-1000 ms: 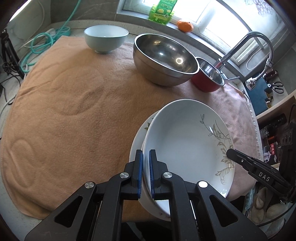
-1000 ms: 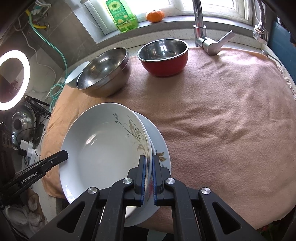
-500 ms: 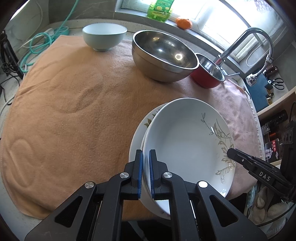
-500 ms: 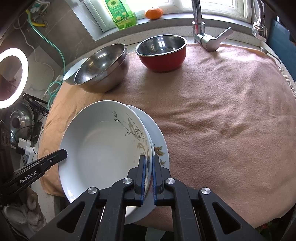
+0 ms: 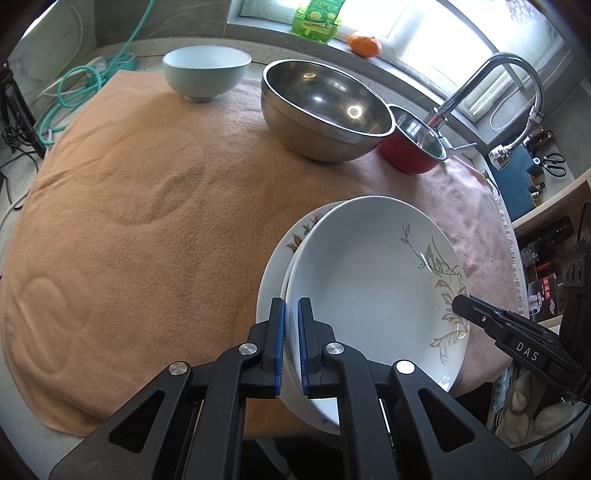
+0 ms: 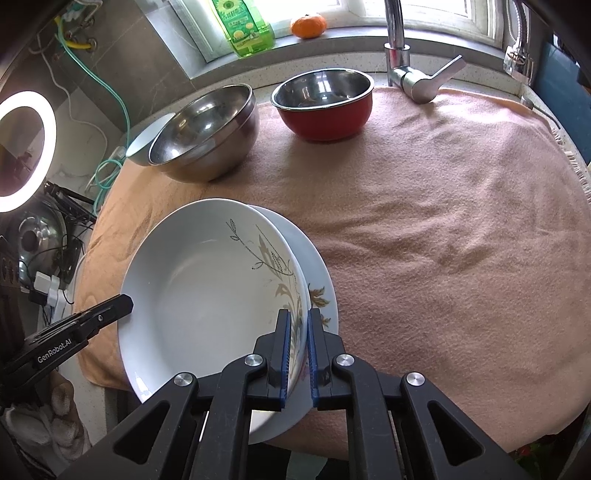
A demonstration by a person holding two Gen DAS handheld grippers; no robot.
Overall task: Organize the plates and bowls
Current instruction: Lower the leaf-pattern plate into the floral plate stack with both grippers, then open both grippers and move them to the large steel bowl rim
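A white deep plate with a grey leaf pattern [image 5: 369, 280] [image 6: 207, 288] lies nested on a flower-patterned plate [image 5: 273, 266] [image 6: 321, 280] near the front edge of the towel. My left gripper [image 5: 291, 306] is shut on the deep plate's left rim; its finger shows in the right wrist view [image 6: 110, 306]. My right gripper [image 6: 298, 317] clamps the opposite rim, its jaws just beginning to open with the rim still between the pads; its finger shows in the left wrist view [image 5: 480, 314].
On the peach towel [image 5: 147, 221] stand a large steel bowl [image 5: 325, 110] [image 6: 207, 136], a red bowl [image 5: 410, 155] [image 6: 325, 107] and a pale blue bowl [image 5: 205, 72]. A faucet [image 6: 399, 55] rises at the back. A green bottle [image 6: 243, 26] and an orange [image 6: 308, 26] sit on the sill.
The right gripper's pads stand slightly wider apart on the plate rim. Plates, bowls and the left gripper have kept their places.
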